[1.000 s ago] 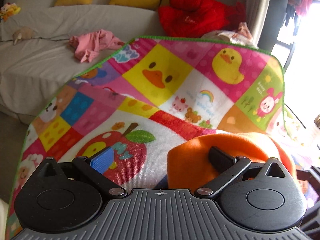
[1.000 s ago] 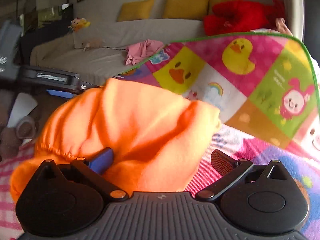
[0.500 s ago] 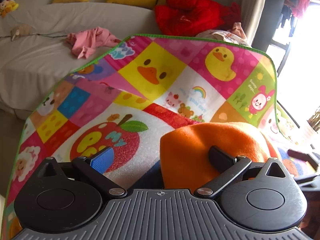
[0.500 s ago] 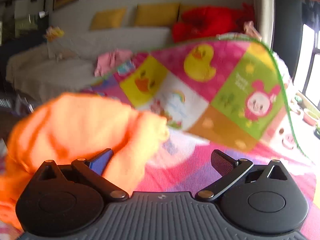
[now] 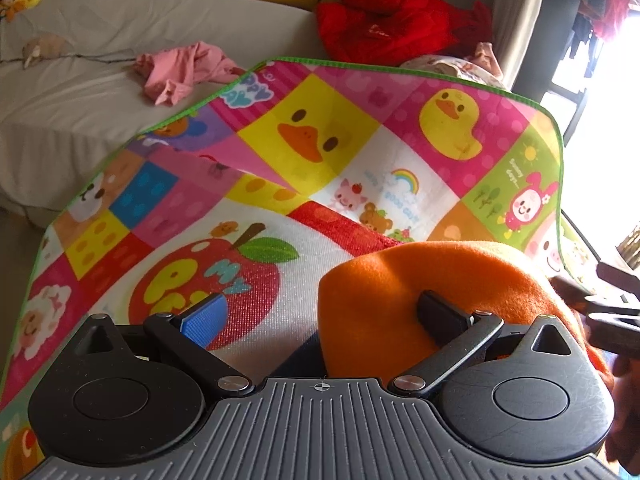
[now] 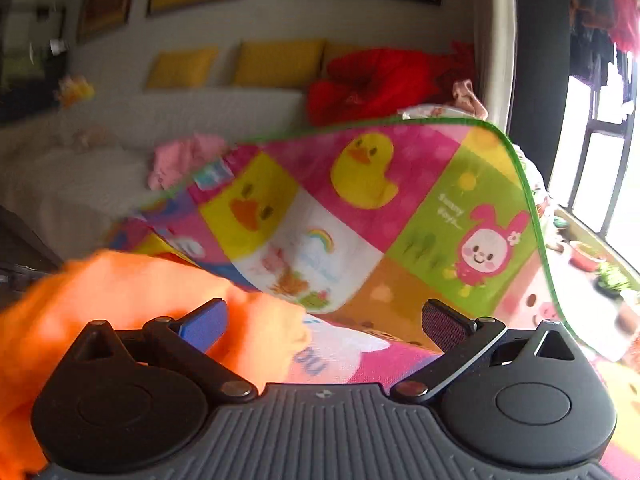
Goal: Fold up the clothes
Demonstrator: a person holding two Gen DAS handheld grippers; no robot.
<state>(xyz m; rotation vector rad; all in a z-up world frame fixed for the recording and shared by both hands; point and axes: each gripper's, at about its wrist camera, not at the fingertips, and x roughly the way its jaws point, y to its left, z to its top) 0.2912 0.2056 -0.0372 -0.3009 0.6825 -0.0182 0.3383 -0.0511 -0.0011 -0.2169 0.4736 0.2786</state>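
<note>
Behind everything a grey sofa (image 5: 100, 92) is running along the wall, and a bright cartoon play mat (image 5: 304, 168) is spreading out in front of me as the working surface. I am holding my left tool (image 5: 320, 312) with its fingers spread, the blue pad (image 5: 204, 320) over the mat and the dark one pressing into the orange garment (image 5: 400, 292), which is bunching up in a soft mound at my right side. My right tool (image 6: 324, 320) is also standing wide apart, gripping nothing, with the orange garment (image 6: 120, 292) lying against its left finger.

Whether I am laying the cloth out or finishing a fold, I cannot tell. Either way I am judging that the fleece wants flattening before any crease, with both tools catching matching edges so the layers are lining up evenly.

I am counting one orange garment, one pink garment (image 5: 180, 72) crumpled on the sofa, three yellow cushions (image 6: 276, 62), one red plush heap (image 5: 392, 24), and two tools.
</note>
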